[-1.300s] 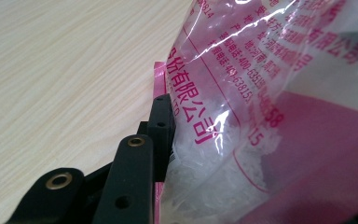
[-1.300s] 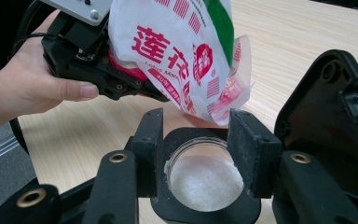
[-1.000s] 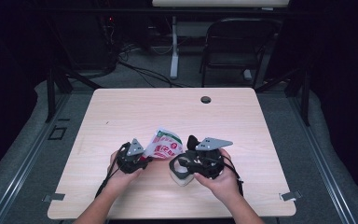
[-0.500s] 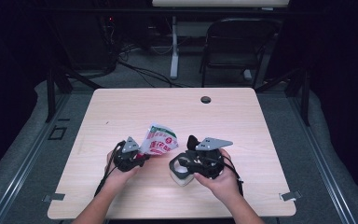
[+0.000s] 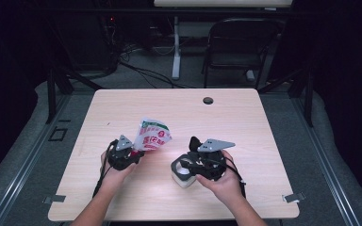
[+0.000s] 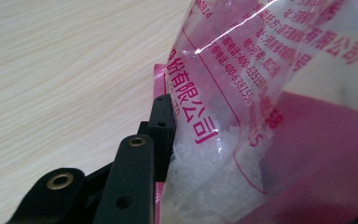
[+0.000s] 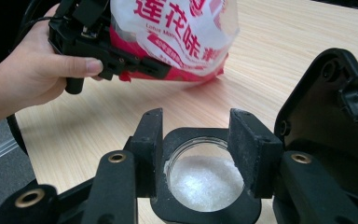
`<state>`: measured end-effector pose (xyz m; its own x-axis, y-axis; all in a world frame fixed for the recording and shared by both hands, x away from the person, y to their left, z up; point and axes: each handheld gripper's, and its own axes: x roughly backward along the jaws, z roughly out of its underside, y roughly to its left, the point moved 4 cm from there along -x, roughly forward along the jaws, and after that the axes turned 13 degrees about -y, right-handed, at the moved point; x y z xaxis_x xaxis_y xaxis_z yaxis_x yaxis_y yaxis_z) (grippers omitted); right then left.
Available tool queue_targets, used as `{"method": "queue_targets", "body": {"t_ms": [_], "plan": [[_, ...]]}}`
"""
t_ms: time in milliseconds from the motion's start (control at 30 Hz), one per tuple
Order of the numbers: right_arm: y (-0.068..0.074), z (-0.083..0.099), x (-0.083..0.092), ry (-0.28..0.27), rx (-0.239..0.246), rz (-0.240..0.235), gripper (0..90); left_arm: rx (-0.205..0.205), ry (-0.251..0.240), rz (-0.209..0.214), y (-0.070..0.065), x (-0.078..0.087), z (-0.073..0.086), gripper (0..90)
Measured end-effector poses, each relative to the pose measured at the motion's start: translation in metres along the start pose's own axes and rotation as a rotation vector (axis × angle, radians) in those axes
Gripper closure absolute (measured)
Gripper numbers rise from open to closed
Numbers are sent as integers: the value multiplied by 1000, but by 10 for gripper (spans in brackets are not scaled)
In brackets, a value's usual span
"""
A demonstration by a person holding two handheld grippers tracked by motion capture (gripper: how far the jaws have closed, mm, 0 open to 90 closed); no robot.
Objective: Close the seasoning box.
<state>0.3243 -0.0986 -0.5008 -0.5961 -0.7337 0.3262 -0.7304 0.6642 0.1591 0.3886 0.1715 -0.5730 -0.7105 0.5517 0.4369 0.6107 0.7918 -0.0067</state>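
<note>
A clear bag (image 5: pixel 152 134) printed in red and pink, with white crystals inside, hangs tilted above the table in my left gripper (image 5: pixel 136 151), which is shut on its lower edge. In the left gripper view one black finger (image 6: pixel 161 125) presses the bag (image 6: pixel 261 116); the other is hidden behind it. My right gripper (image 5: pixel 184 165) is shut on a small white jar (image 5: pixel 183 176) that stands on the table. Its jaws clamp the jar's black rim (image 7: pixel 205 212), and white crystals fill the open jar. The bag (image 7: pixel 177 32) and the left gripper (image 7: pixel 135 65) are to the upper left, apart from the jar.
The wooden table (image 5: pixel 264 122) has a round cable hole (image 5: pixel 208 100) near its far edge. A dark chair (image 5: pixel 238 42) and cables are on the floor beyond it. Cables trail from both grippers toward the near edge.
My left gripper has carried the bag to the left and slightly up, away from the jar. The right gripper and the jar have stayed where they were.
</note>
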Motion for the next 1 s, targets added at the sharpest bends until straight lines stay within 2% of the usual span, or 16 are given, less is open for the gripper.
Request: {"method": "queue_targets", "body": {"t_ms": [133, 200, 467, 567, 733, 1000], "plan": [[0, 0, 0, 0, -1, 0, 557, 14, -2, -56, 12, 6, 0, 705], [0, 0, 0, -3, 1, -1, 557, 33, -9, -85, 19, 9, 0, 705], [0, 0, 0, 0, -1, -1, 557, 77, -27, -179, 43, 21, 1, 705], [0, 0, 0, -1, -1, 1, 557, 99, -28, -205, 50, 25, 3, 705], [0, 0, 0, -1, 0, 1, 557, 108, -22, -250, 61, 30, 6, 705], [0, 0, 0, -2, 0, 2, 558, 120, -9, -284, 67, 31, 9, 705]]}}
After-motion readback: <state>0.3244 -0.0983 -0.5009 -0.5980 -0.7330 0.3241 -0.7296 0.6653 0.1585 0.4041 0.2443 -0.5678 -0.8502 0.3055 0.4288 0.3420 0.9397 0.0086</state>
